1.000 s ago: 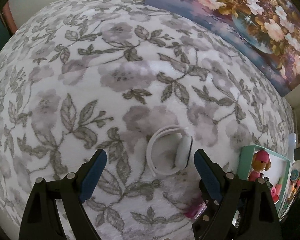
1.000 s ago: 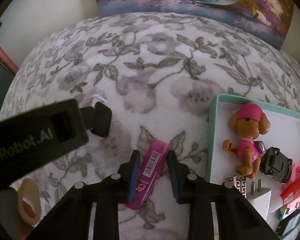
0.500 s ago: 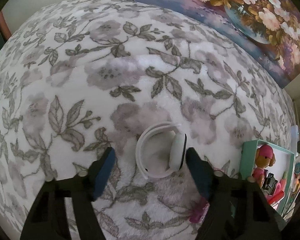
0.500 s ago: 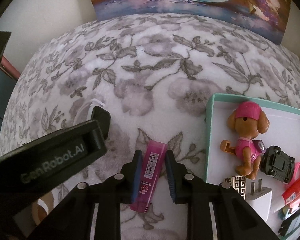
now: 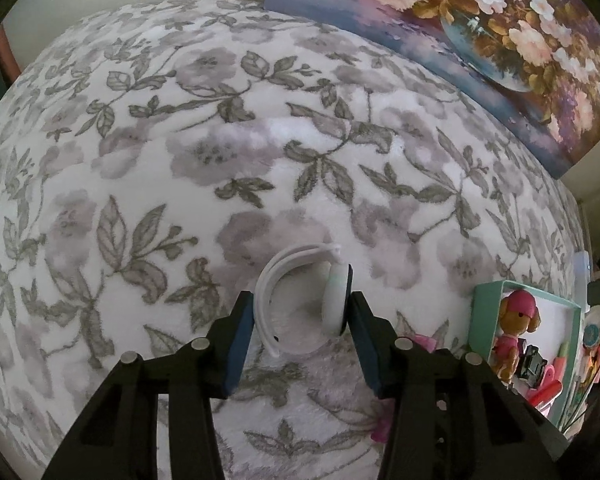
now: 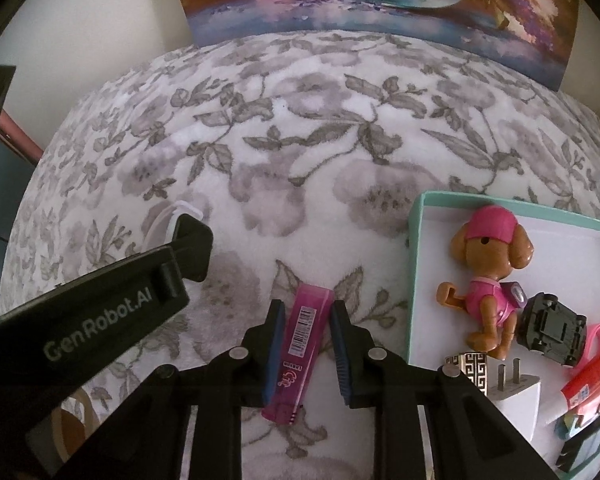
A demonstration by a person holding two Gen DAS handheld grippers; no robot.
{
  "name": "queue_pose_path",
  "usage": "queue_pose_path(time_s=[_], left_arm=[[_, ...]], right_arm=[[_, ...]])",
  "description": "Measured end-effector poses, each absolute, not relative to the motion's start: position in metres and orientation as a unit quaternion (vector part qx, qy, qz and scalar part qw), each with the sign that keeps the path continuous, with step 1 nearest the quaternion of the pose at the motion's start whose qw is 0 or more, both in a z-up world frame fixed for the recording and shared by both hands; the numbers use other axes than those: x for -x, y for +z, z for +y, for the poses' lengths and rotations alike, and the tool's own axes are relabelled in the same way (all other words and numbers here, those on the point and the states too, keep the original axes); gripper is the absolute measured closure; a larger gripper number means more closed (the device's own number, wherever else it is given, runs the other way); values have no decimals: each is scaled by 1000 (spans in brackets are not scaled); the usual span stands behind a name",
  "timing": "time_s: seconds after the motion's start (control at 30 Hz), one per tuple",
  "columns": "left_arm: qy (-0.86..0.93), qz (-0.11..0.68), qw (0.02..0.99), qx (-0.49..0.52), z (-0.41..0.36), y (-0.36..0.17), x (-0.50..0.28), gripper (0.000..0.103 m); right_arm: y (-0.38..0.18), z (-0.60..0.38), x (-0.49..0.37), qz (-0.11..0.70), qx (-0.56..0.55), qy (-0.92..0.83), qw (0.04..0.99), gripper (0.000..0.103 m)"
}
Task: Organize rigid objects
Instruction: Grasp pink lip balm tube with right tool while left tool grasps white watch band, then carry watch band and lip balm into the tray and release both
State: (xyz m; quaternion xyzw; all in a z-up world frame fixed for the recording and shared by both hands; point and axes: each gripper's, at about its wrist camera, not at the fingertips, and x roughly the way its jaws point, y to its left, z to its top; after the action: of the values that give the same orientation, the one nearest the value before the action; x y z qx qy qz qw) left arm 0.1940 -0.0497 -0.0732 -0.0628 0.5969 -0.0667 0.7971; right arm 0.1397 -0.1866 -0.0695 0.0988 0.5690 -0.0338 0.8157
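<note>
Small white headphones [image 5: 336, 300] lie on the flowered blanket [image 5: 220, 160]. My left gripper [image 5: 302, 312] points down over them; its jaws are closing, with one blue pad against the headband and the other against the ear cup. A pink rectangular box with a barcode [image 6: 306, 320] lies flat on the blanket. My right gripper [image 6: 306, 332] is shut on its long sides. In the right wrist view, one of the left gripper's fingers [image 6: 192, 248] hides most of the headphones.
A teal box [image 6: 416, 260] stands at the right and holds a toy dog [image 6: 488, 272], a black toy car [image 6: 552, 328], a white charger plug [image 6: 516, 396] and other small items. A flower painting [image 6: 380, 0] leans at the back. A beige ring [image 6: 72, 428] lies at the bottom left.
The left gripper's jaws have gone from wide apart to against the headphones on both sides. The right jaws have drawn slightly tighter on the pink box. Neither hand has shifted.
</note>
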Motion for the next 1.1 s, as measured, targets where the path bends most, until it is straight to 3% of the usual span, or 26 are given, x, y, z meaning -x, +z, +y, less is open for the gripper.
queue_pose_path(time_s=[0.5, 1.1], left_arm=[[-57, 584, 807, 66, -38, -53, -181, 54], [-30, 599, 797, 64, -30, -64, -181, 54]], right_arm=[[-59, -190, -131, 564, -107, -19, 818, 87], [-77, -181, -137, 588, -89, -26, 804, 77]])
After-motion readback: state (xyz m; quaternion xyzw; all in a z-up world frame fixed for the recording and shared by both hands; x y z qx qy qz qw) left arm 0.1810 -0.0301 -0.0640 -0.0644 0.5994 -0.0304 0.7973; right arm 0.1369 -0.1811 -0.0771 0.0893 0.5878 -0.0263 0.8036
